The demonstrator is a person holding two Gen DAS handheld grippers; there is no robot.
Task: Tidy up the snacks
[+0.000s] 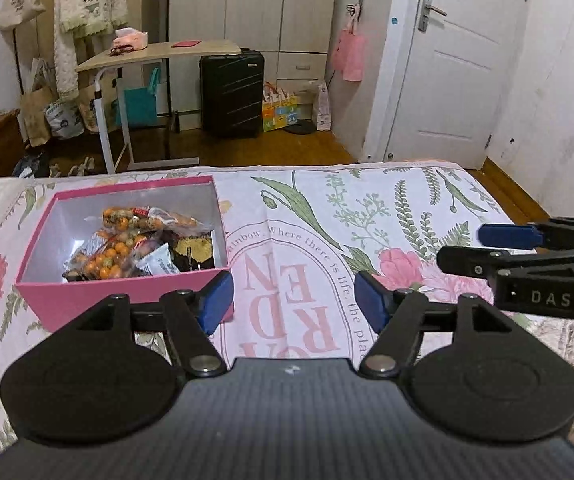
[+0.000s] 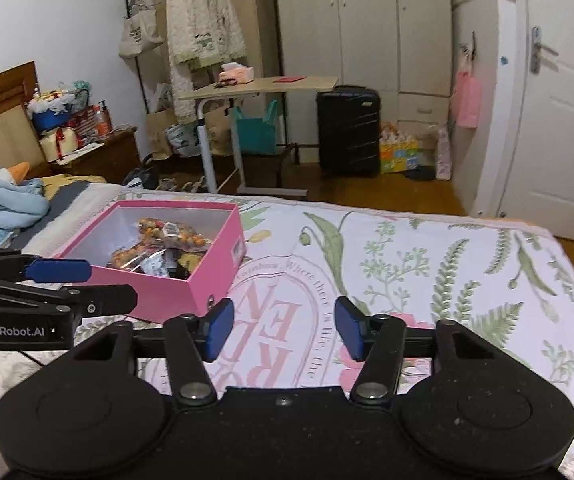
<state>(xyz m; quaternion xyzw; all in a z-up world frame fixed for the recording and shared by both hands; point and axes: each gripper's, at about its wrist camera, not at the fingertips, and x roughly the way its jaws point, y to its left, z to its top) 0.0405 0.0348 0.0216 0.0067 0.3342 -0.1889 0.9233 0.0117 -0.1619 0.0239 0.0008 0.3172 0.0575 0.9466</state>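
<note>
On the bed's flowered sheet sits an open pink box, and the snack packets lie heaped inside it, none visible outside. Both sets of tongs, left and right, hang spread apart and empty above the sheet, near the box. The packets look light, crinkly and slick, so a pinch on a sealed edge should hold best; the nuts inside may crush. The box seems stiff card, best gripped by a wall.
</note>
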